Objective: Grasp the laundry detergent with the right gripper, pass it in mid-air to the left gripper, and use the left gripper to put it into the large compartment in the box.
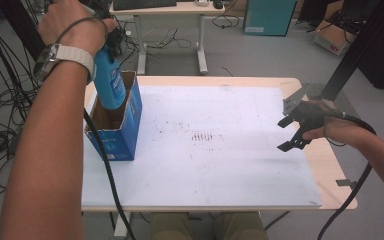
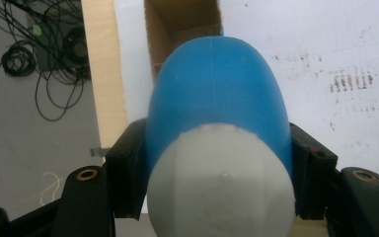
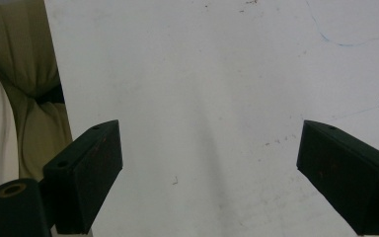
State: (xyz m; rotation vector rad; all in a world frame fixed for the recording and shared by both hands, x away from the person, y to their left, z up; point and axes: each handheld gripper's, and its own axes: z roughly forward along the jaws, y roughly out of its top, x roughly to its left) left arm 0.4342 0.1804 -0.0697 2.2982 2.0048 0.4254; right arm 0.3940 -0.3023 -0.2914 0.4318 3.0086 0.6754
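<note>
A blue plastic bottle (image 1: 109, 82) with a white cap hangs upside-cap-up over an open blue cardboard box (image 1: 122, 132) at the table's left, its lower end inside the box mouth. My left gripper (image 1: 111, 42) is shut on the bottle near its top, under a raised hand with a wristwatch. In the left gripper view the bottle (image 2: 217, 108) sits between both black pads (image 2: 128, 168), the white cap (image 2: 222, 182) nearest the camera, the box opening (image 2: 182, 24) beyond it. My right gripper (image 1: 292, 134) hovers open over the table's right side; its jaws (image 3: 209, 182) frame bare white sheet.
A white sheet (image 1: 205, 145) with dark scuff marks covers the wooden table (image 1: 325, 155). Cables lie on the floor at left (image 1: 0, 115). A desk (image 1: 170, 30) and a teal cabinet (image 1: 270, 17) stand behind the table. The person's lap shows at the near edge.
</note>
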